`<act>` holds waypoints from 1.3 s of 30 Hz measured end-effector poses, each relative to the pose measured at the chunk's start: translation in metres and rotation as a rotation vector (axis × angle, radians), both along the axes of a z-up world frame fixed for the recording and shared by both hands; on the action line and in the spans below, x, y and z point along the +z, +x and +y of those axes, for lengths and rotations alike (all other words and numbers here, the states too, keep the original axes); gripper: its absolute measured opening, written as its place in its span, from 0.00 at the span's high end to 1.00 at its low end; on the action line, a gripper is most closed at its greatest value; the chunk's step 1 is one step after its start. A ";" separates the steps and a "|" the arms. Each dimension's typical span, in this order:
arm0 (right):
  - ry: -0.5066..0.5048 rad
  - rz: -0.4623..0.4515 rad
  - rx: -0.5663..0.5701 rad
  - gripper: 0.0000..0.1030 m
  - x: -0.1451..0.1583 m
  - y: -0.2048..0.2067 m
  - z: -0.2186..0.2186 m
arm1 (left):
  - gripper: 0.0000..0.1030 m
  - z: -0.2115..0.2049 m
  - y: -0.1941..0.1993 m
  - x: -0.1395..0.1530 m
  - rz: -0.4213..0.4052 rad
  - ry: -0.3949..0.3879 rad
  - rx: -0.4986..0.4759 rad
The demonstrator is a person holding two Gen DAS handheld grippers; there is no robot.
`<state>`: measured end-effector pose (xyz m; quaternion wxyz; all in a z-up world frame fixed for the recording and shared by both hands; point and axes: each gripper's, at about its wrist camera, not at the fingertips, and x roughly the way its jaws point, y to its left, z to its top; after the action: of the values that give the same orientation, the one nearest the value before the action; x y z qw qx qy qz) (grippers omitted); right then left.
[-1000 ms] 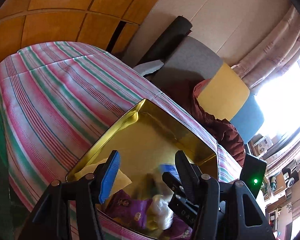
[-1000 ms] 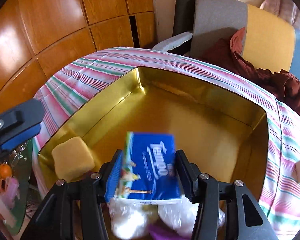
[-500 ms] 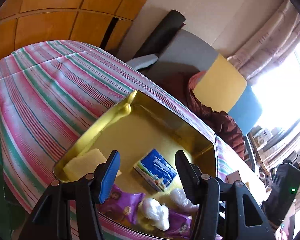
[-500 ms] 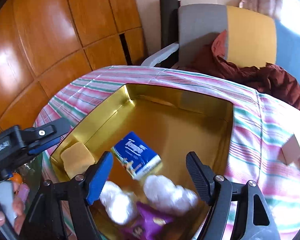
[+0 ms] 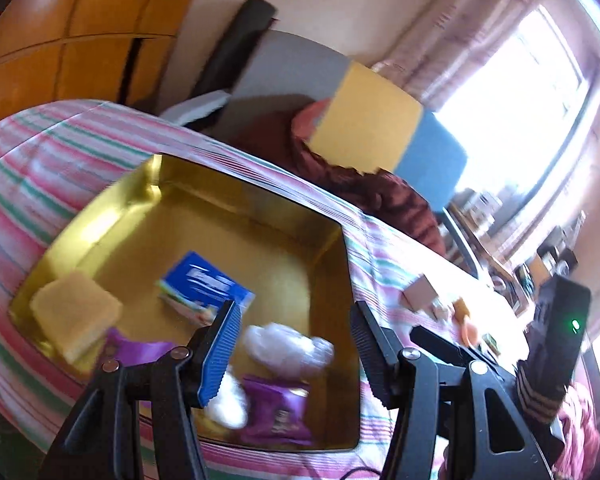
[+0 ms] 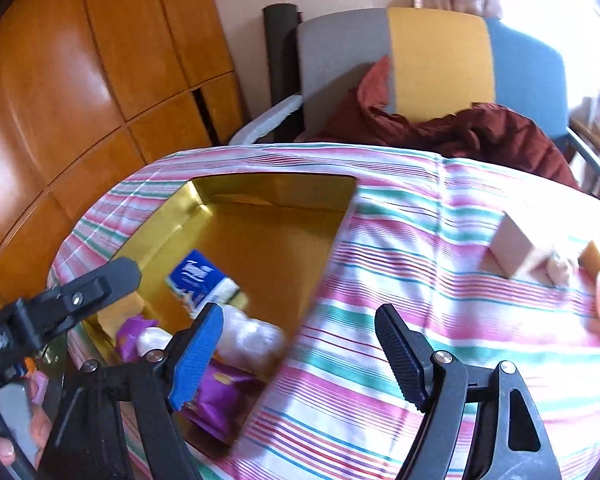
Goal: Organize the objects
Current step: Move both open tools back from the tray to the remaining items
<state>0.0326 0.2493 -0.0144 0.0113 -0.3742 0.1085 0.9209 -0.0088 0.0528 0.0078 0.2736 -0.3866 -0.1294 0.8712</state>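
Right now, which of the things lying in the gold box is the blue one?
The tissue pack, flat near the middle of the gold box. The sponge is yellow, the snack bags purple.

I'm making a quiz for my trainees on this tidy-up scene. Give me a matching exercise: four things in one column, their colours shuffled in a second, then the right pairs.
Things:
1. sponge
2. tissue pack
3. snack packet
4. box

Colours:
A. purple
B. gold
C. yellow
D. blue

Pairs: 1-C, 2-D, 3-A, 4-B

The sponge, the tissue pack and the snack packet all lie inside the box, which stands on the striped cloth.
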 end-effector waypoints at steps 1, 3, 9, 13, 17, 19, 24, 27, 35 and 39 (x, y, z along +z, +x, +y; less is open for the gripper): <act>0.001 -0.003 -0.012 0.23 -0.002 0.003 0.006 | 0.44 0.006 0.003 -0.001 0.003 -0.006 -0.022; 0.007 -0.011 -0.035 0.23 -0.005 0.009 0.016 | 0.44 0.018 0.010 -0.001 0.010 -0.016 -0.064; 0.031 -0.054 -0.122 0.23 -0.026 0.037 0.055 | 0.44 0.052 0.036 -0.001 0.043 -0.042 -0.194; 0.021 -0.070 -0.214 0.23 -0.040 0.064 0.091 | 0.44 0.073 0.058 0.000 0.070 -0.054 -0.277; 0.036 -0.051 -0.342 0.23 -0.046 0.097 0.137 | 0.44 0.093 0.075 -0.002 0.080 -0.067 -0.355; 0.043 -0.049 -0.413 0.23 -0.046 0.112 0.167 | 0.44 0.100 0.082 -0.003 0.078 -0.070 -0.379; 0.053 -0.037 -0.586 0.21 -0.032 0.135 0.245 | 0.44 0.107 0.086 -0.008 0.049 -0.075 -0.377; 0.059 -0.062 -0.671 0.21 -0.027 0.142 0.294 | 0.44 0.109 0.085 -0.012 0.029 -0.087 -0.362; -0.124 -0.139 -0.744 0.30 -0.047 0.153 0.376 | 0.44 0.116 0.085 -0.017 0.013 -0.123 -0.370; -0.265 -0.148 -0.662 0.36 -0.057 0.156 0.372 | 0.44 0.127 0.089 -0.019 0.014 -0.149 -0.391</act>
<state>0.1888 0.6209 -0.0712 0.2681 -0.3828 0.3412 0.8156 0.0799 0.1797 -0.0113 0.4092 -0.4174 0.0146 0.8113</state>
